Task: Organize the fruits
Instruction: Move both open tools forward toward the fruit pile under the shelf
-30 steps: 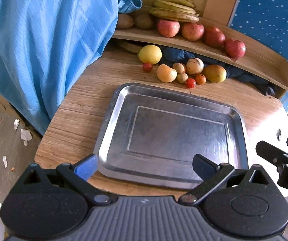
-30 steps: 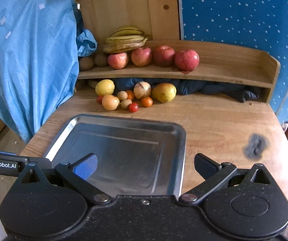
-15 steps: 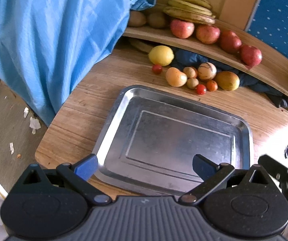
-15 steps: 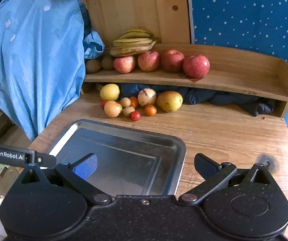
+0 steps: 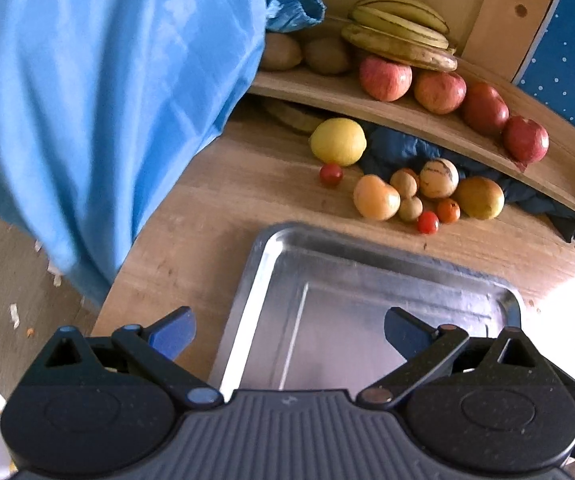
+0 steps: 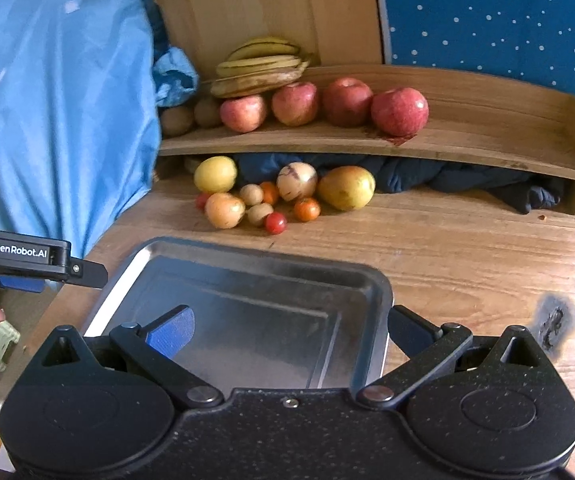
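We are carrying the left gripper (image 5: 287,334) leftward, so that its left finger is now hanging past the tray's (image 5: 247,280) left rim over bare table (image 5: 175,256), where a second ago both fingers were spanning the tray. We are also bringing both grippers closer to the fruit pile (image 6: 279,196): it is looming larger in both views. The right gripper (image 6: 289,332) is drifting right, its right finger now seemingly clearing the tray's right rim.
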Action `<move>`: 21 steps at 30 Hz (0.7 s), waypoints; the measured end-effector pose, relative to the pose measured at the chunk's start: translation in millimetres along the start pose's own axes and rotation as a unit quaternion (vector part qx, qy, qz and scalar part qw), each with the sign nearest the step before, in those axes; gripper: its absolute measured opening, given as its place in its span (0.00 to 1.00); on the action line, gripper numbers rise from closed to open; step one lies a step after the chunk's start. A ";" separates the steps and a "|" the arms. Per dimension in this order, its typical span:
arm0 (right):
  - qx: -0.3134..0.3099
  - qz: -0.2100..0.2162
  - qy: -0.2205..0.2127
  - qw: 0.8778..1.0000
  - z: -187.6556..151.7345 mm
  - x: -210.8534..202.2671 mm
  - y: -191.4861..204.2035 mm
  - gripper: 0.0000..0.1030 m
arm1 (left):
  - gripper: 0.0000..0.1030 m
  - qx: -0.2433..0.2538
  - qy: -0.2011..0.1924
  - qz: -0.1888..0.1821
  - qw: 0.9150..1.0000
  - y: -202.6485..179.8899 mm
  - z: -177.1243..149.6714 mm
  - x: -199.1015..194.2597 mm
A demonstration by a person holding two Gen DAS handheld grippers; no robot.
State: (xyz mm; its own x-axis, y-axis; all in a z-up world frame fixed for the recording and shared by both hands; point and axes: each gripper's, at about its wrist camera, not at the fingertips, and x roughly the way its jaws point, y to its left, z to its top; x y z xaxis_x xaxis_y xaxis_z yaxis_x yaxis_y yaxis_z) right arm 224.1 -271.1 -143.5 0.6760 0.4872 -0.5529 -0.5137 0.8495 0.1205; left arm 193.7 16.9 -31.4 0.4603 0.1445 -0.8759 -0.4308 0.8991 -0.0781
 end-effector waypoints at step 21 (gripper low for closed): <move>0.028 -0.087 0.011 0.996 32.9 74.4 42.2 0.95 | 0.99 0.071 0.051 -0.037 0.995 18.0 89.4 109.2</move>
State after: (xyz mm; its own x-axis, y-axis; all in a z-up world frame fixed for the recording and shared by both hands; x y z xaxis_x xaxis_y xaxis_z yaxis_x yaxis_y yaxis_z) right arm 270.1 -192.4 -152.5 0.7396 0.3283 -0.5876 -0.3598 0.9306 0.0671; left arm 305.6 85.9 -85.9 0.4031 0.0391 -0.9143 -0.2807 0.9562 -0.0829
